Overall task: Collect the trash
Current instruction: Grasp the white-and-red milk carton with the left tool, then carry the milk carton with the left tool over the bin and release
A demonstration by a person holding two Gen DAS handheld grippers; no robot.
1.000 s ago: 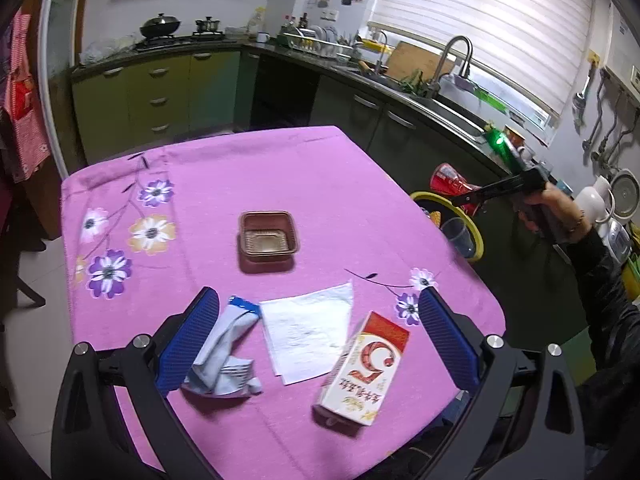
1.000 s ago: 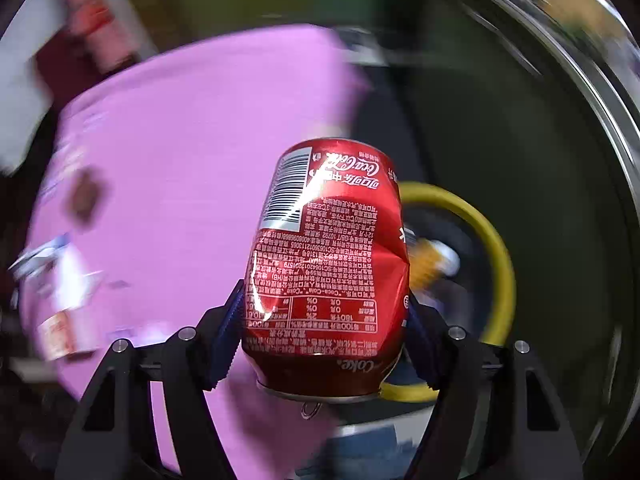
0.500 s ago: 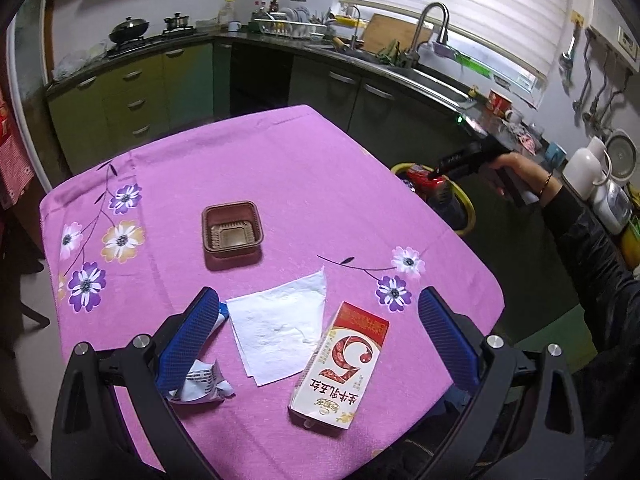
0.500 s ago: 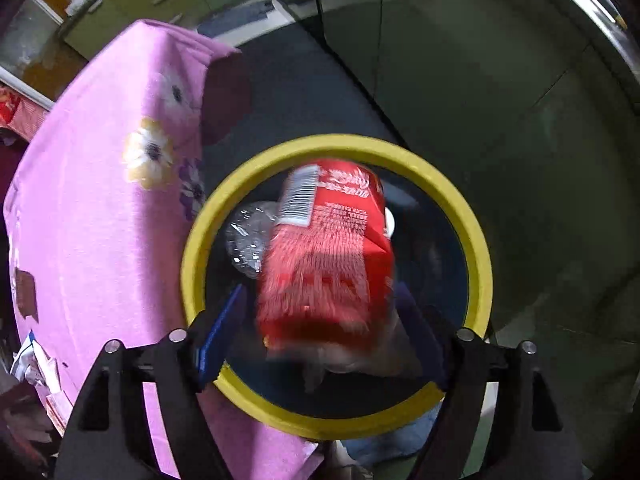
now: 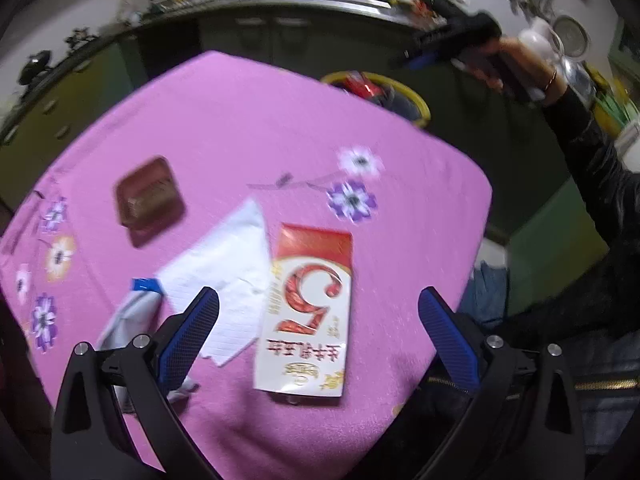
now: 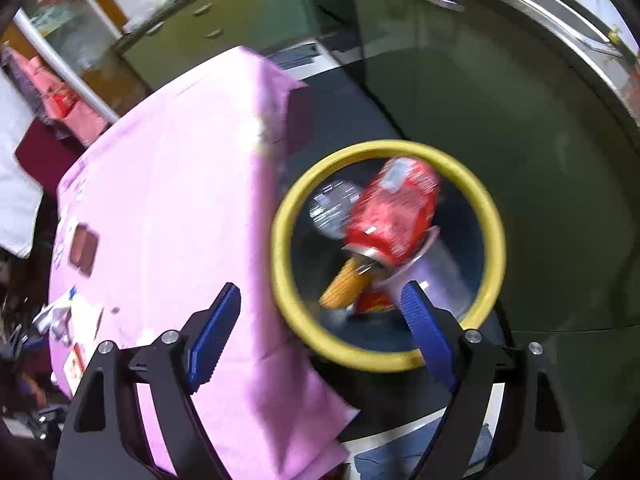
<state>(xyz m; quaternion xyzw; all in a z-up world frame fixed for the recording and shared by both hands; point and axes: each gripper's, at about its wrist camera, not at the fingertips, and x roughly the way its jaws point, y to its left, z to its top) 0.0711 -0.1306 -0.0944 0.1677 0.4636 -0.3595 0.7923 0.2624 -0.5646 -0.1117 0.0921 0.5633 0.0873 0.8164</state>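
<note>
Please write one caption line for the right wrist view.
Open right gripper above yellow-rimmed bin, red cola can lying inside.

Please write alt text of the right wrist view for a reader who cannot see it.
A red can lies inside a yellow-rimmed bin on other trash, below the right gripper, whose jaws have just been opening and hold nothing. A table with pink cloth stands beside the bin.

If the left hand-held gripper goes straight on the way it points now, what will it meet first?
Most likely the red-and-white carton, which lies flat on the pink tablecloth between the open jaws of the left hand-held gripper. The white napkin lies just beside it; depth is hard to judge.
</note>
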